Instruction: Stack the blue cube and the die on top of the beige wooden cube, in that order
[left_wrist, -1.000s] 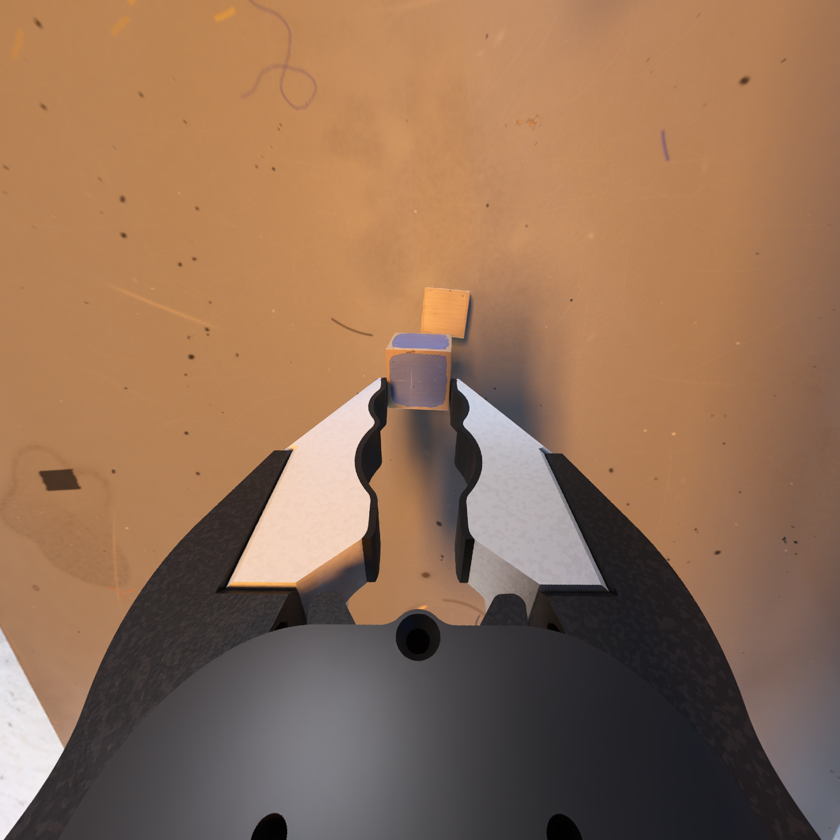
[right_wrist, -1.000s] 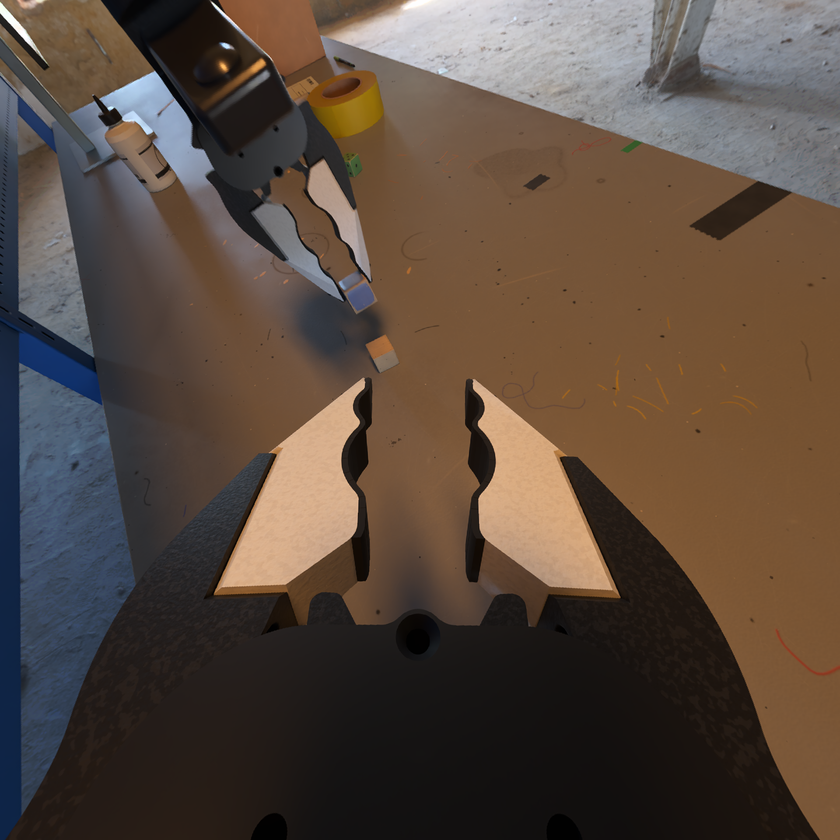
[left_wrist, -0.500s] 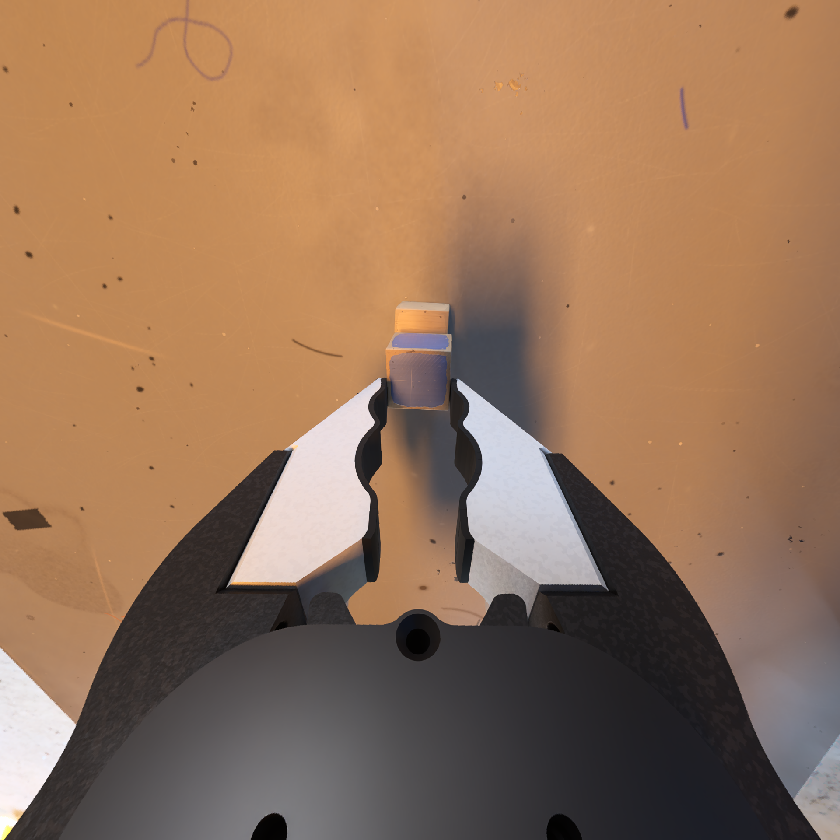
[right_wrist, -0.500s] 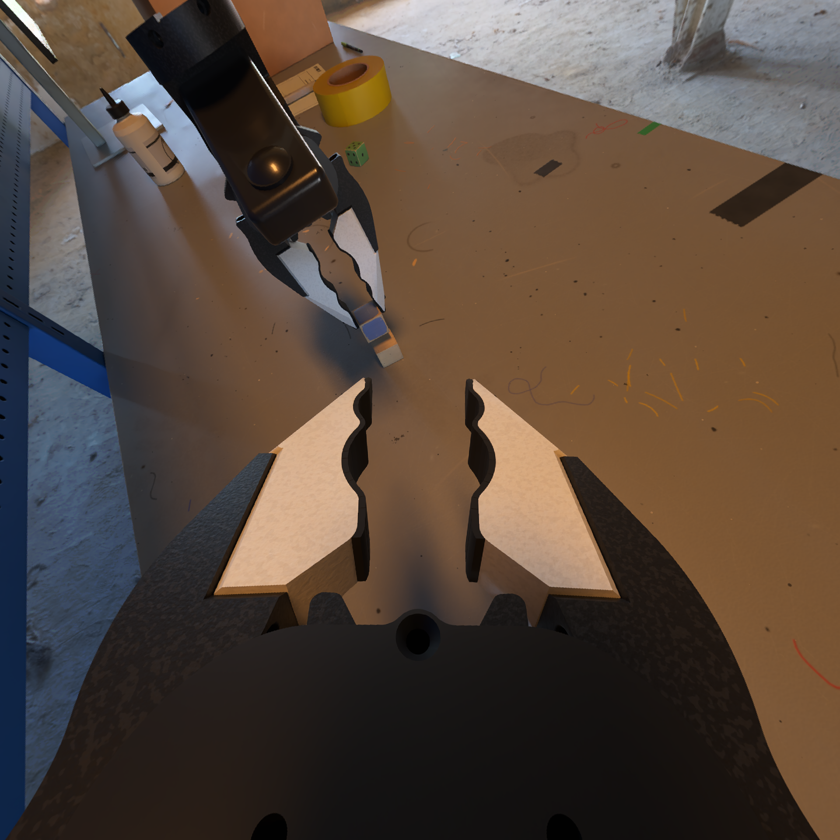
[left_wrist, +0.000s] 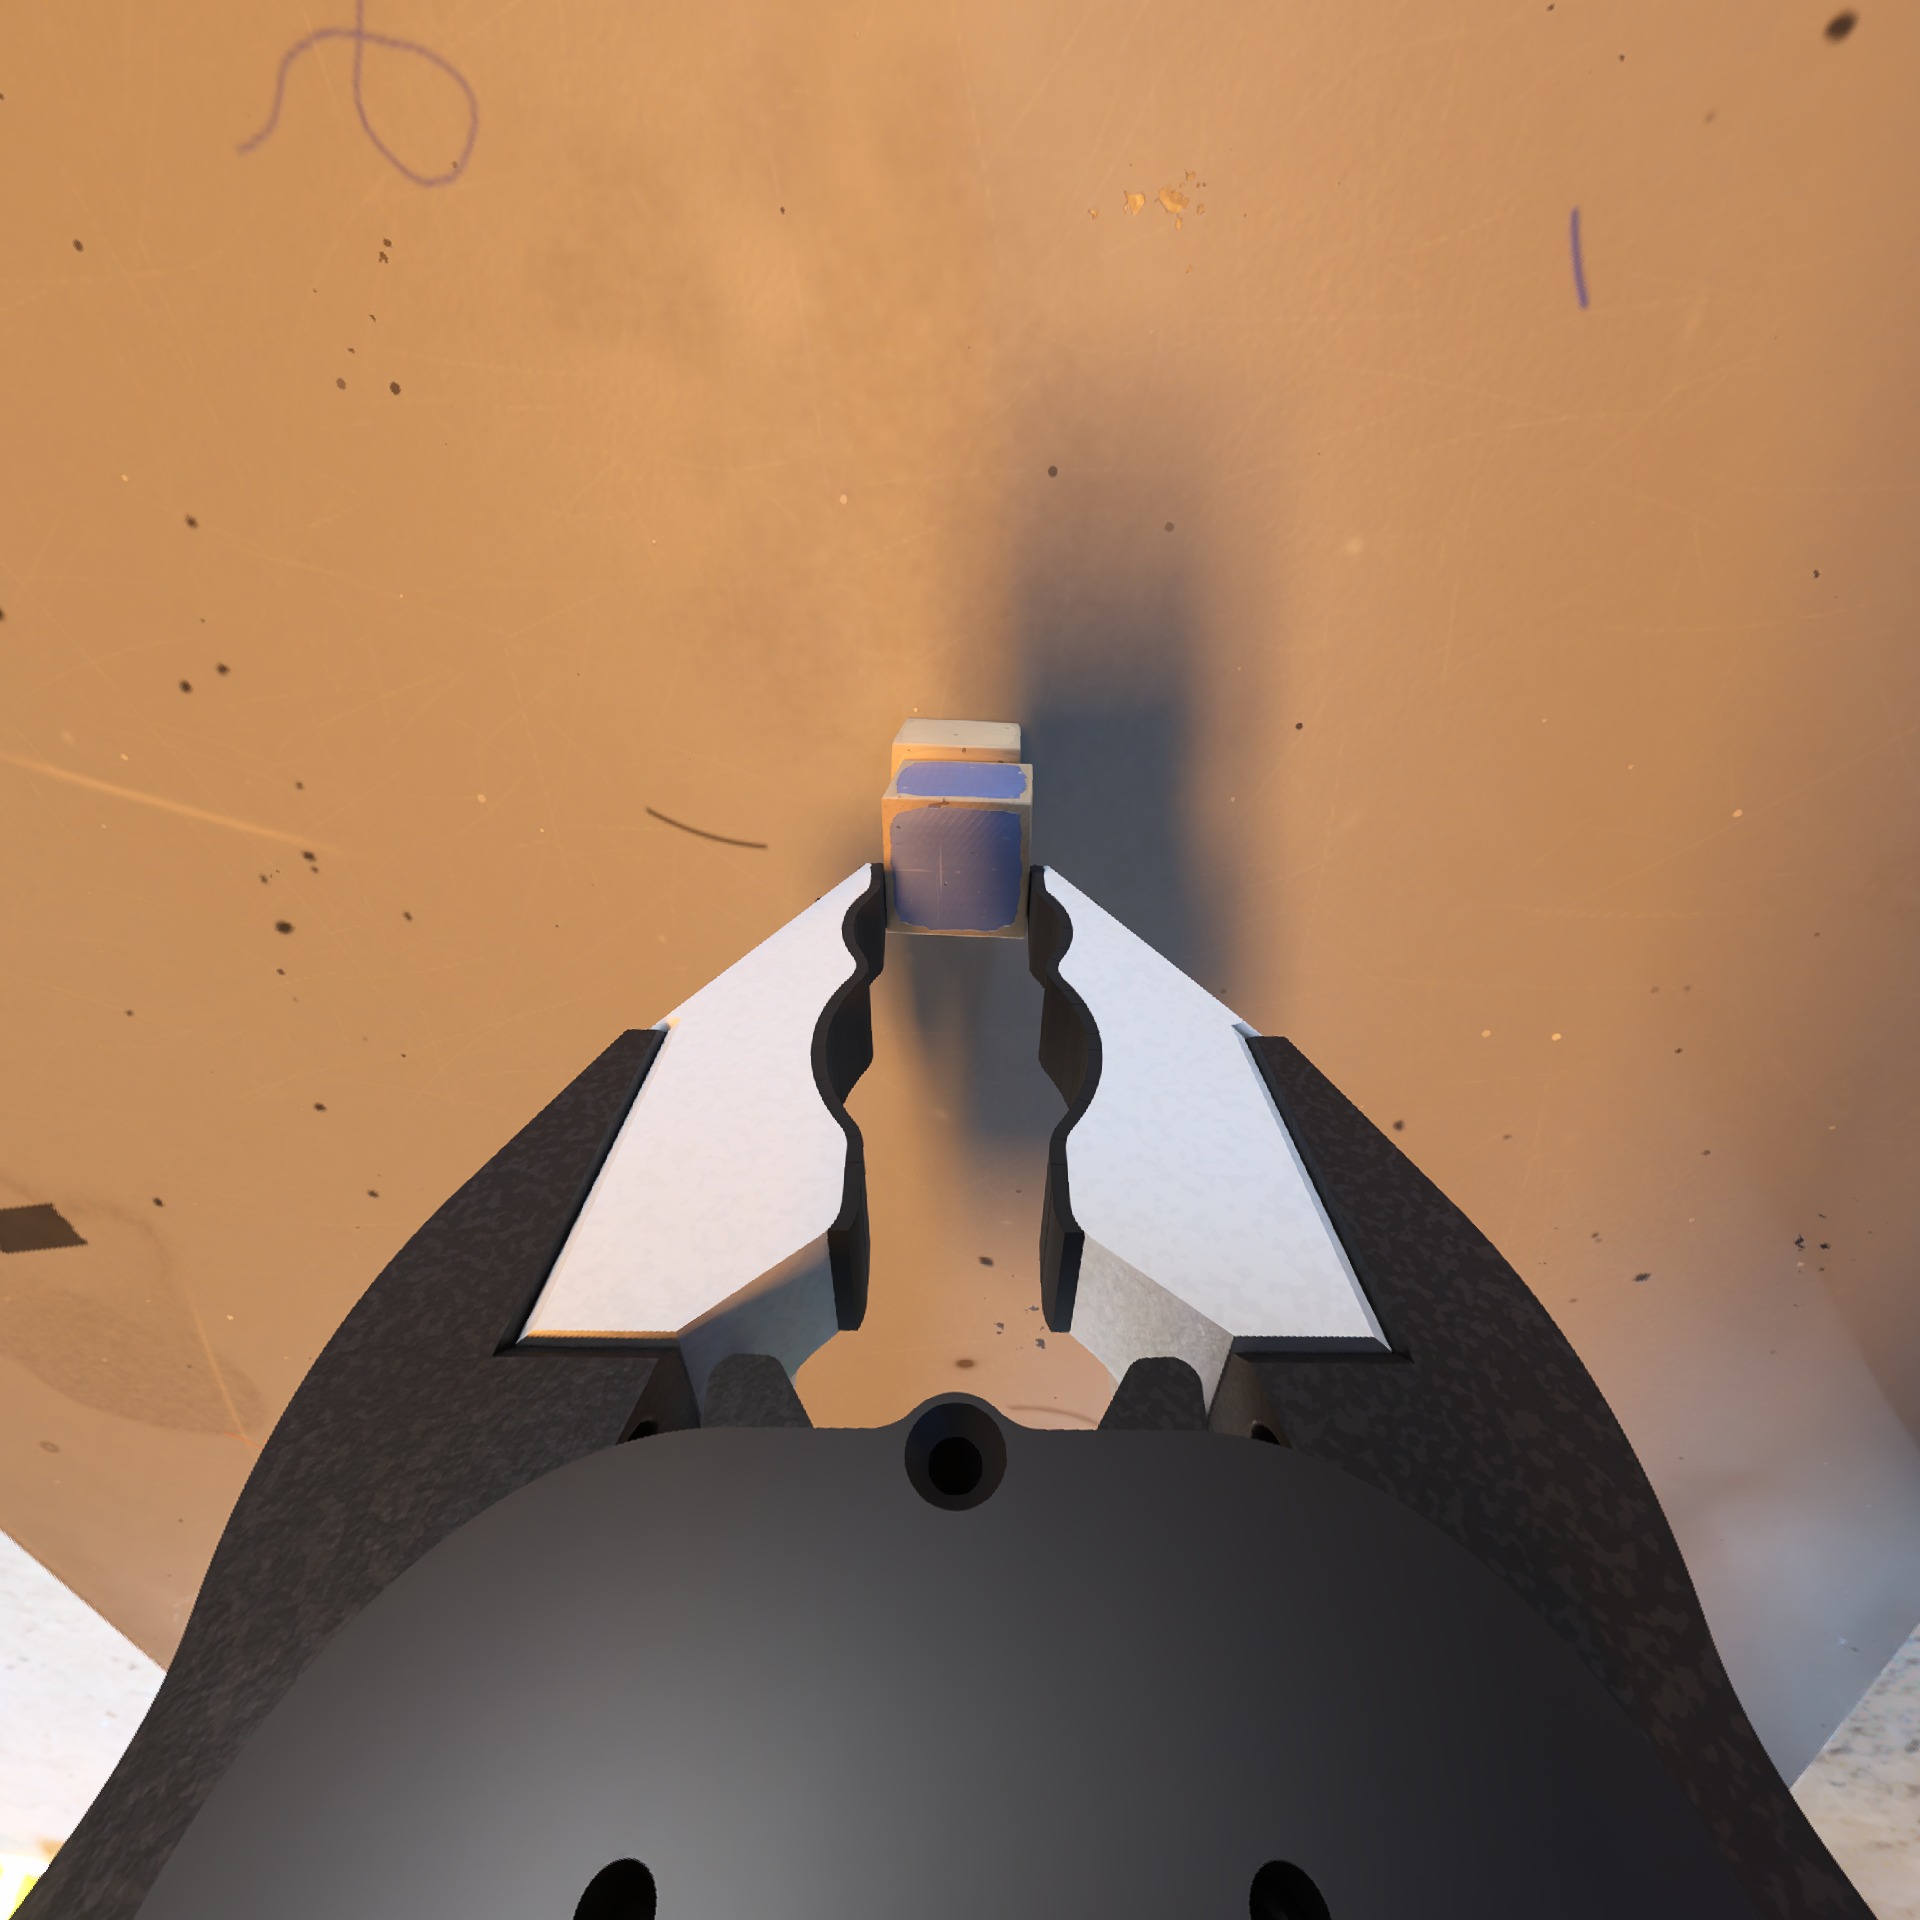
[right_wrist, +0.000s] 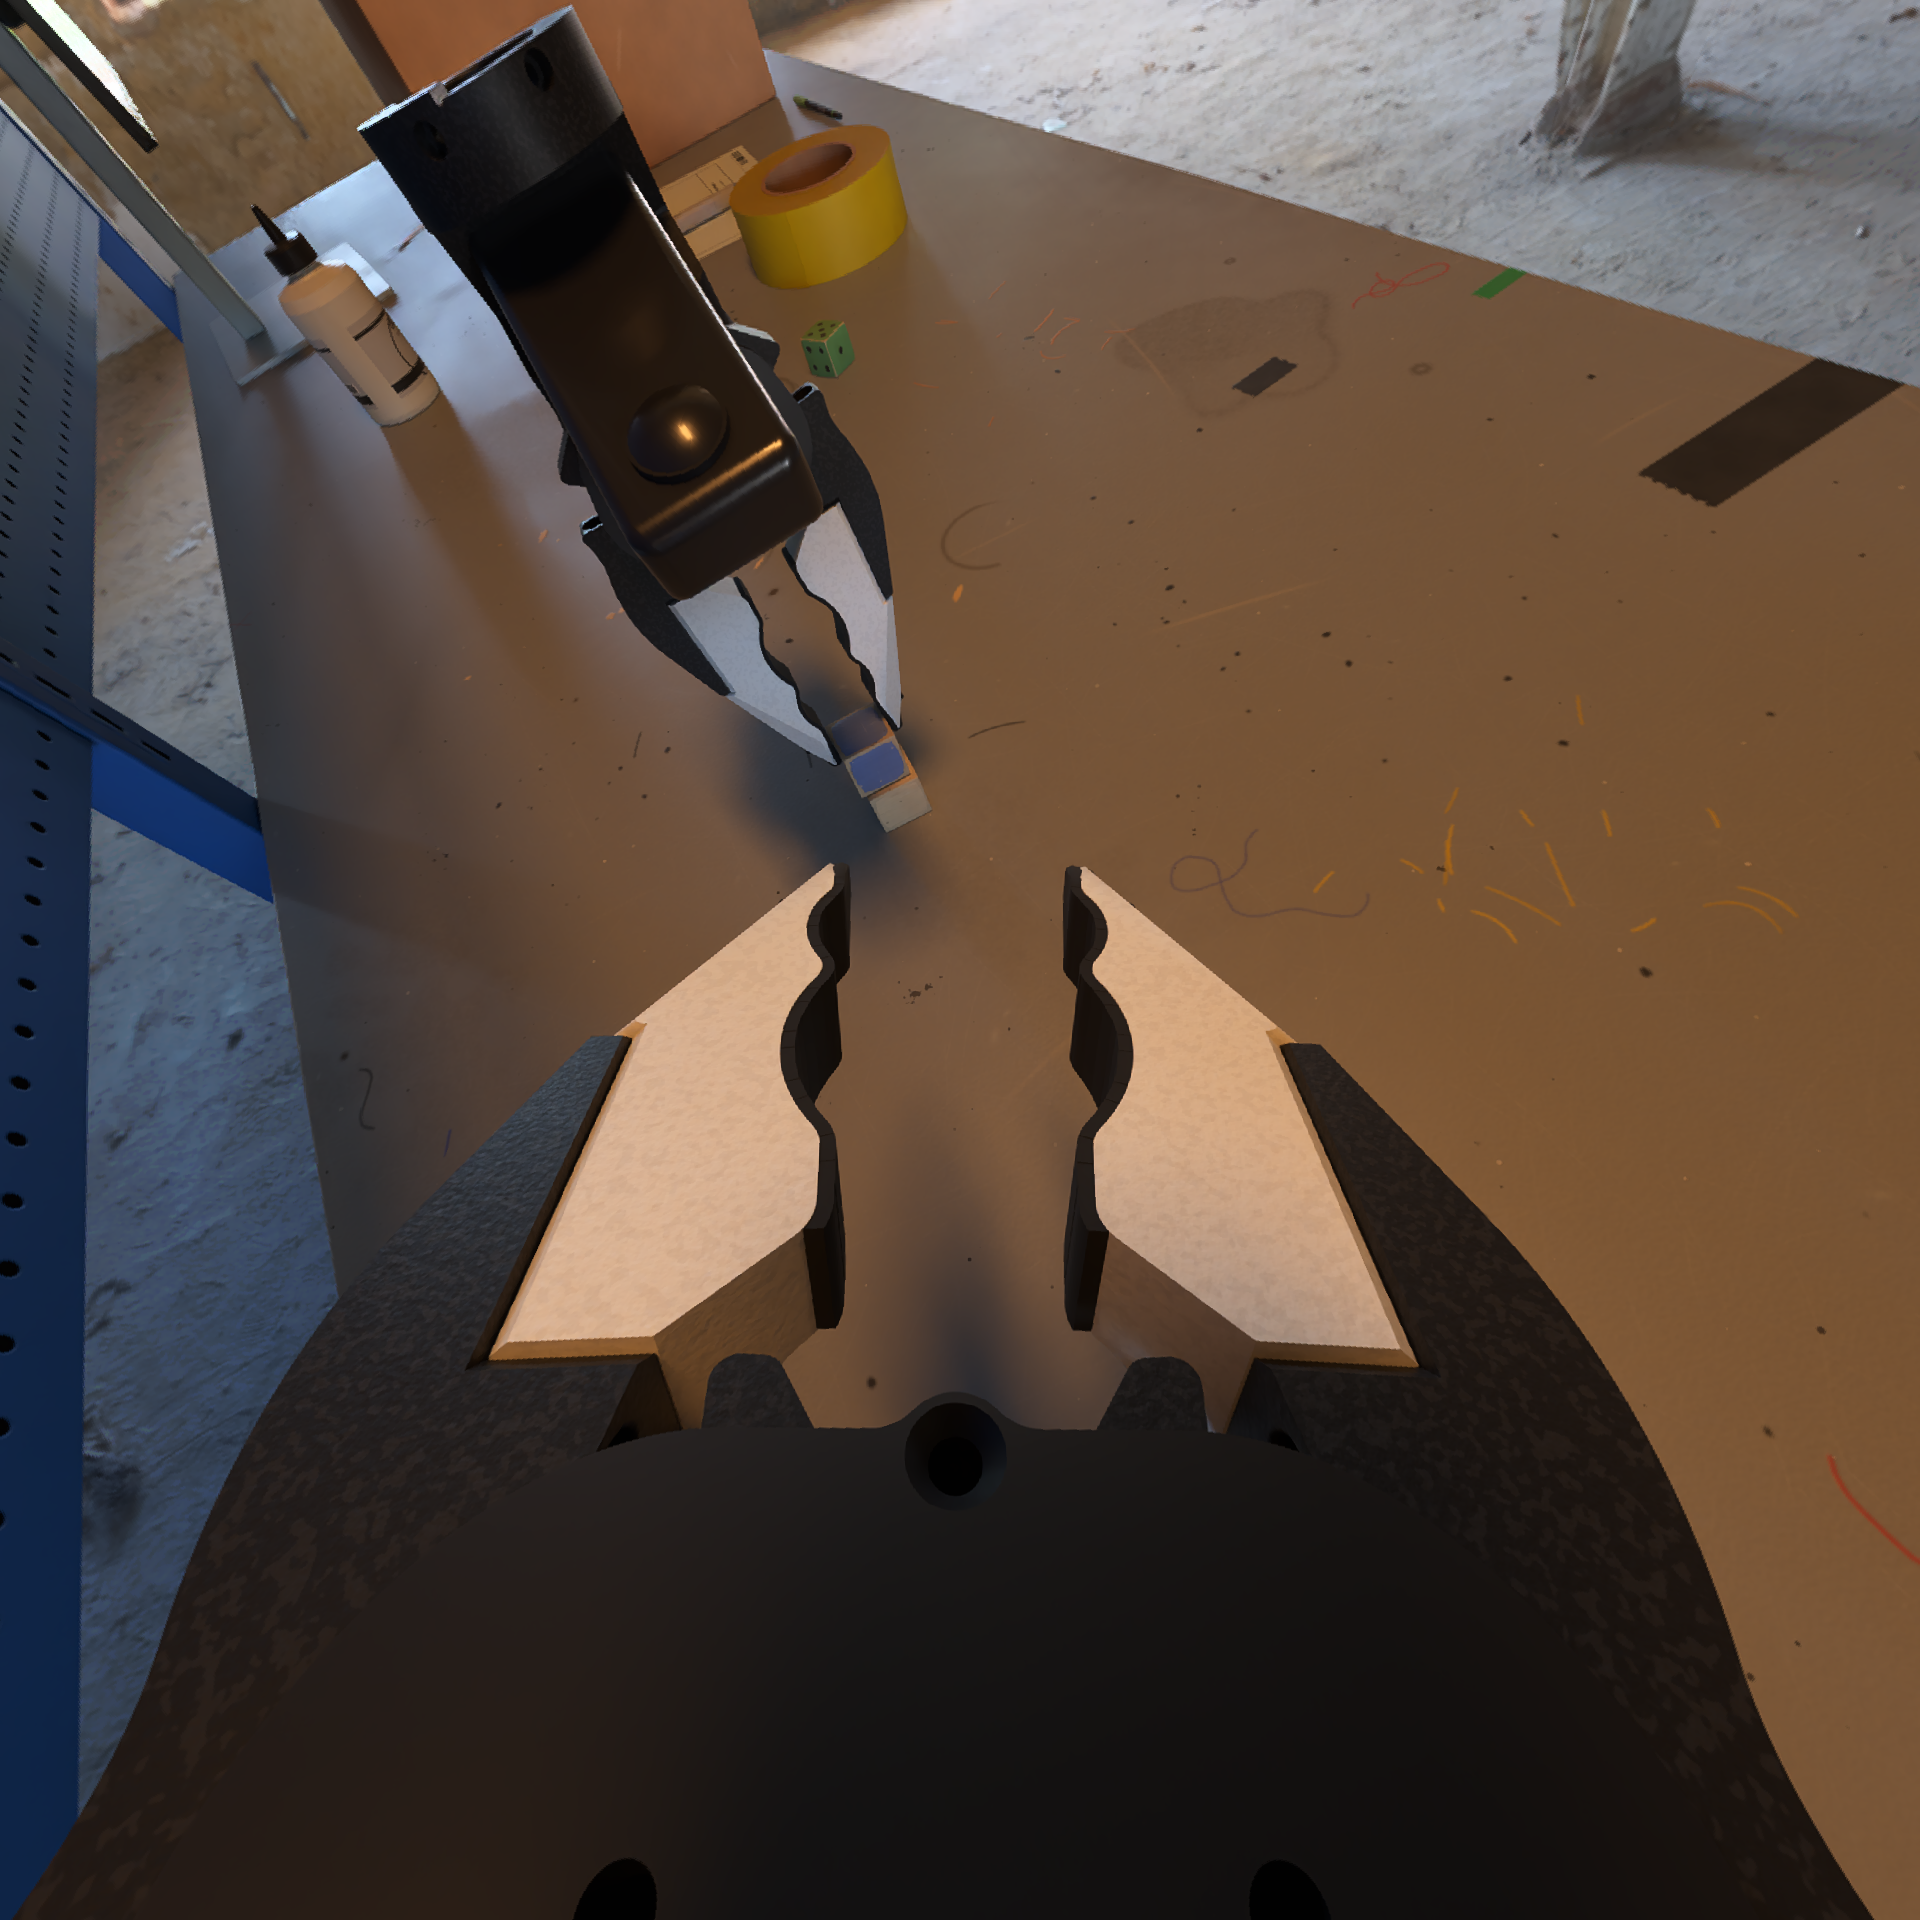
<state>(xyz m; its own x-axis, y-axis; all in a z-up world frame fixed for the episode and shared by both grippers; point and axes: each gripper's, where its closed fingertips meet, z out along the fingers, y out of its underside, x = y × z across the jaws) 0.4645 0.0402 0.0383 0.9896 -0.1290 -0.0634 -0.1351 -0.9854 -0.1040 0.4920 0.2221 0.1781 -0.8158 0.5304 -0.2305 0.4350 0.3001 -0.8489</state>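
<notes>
My left gripper (left_wrist: 956, 883) is shut on the blue cube (left_wrist: 956, 868), a wood-edged cube with blue faces, held at the fingertips. The beige wooden cube (left_wrist: 956, 740) sits right under it on the table; the blue cube appears to rest on it. In the right wrist view the left gripper (right_wrist: 868, 727) points down at the blue cube (right_wrist: 875, 764) on the beige cube (right_wrist: 902, 802). The green die (right_wrist: 828, 348) lies far back near the tape roll. My right gripper (right_wrist: 956, 894) is open and empty, hovering in front of the stack.
A yellow tape roll (right_wrist: 819, 203) and a white glue bottle (right_wrist: 358, 332) stand at the far end of the brown table (right_wrist: 1351, 727). A blue perforated rack (right_wrist: 42, 727) runs along the left. The table's right edge meets a concrete floor.
My left gripper has carried the blue cube down and over the beige cube, from beside and above it to directly on top. The right gripper has barely moved.
</notes>
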